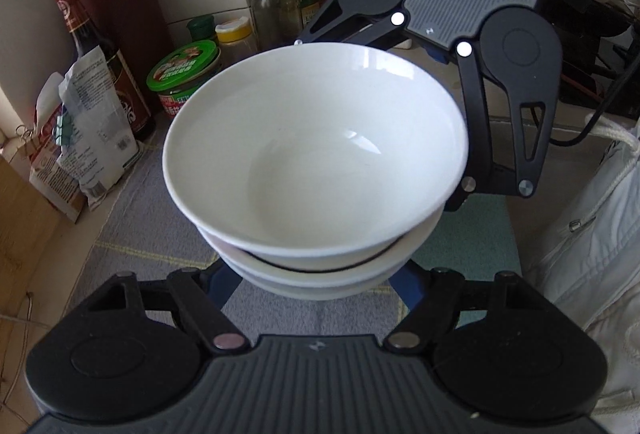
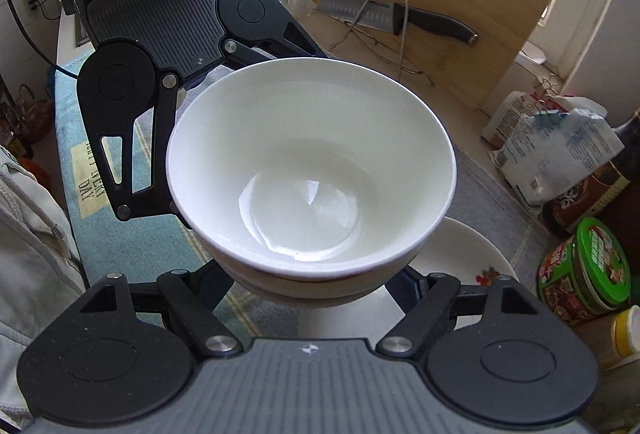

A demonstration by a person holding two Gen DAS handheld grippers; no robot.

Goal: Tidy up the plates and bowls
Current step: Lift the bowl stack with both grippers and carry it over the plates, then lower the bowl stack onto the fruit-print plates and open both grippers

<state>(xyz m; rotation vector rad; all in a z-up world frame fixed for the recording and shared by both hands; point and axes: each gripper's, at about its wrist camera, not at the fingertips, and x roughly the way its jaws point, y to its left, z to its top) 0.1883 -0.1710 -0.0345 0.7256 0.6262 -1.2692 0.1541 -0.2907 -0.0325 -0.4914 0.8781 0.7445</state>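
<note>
Bowls (image 1: 316, 162) sit nested in a white stack, and you hold that stack between both grippers, clear above the table (image 1: 160, 234). Your left gripper (image 1: 316, 274) has its jaws clenched on the lower bowls from the near side of the stack; your right gripper (image 2: 316, 274) grips the stack the same way from the opposite side, fingers hidden under the rims. Beyond the stack in the left view stand a green-lidded jar (image 1: 184, 68) and bottles (image 1: 276, 6). Below the stack in the right view lies a white plate (image 2: 472, 254).
</note>
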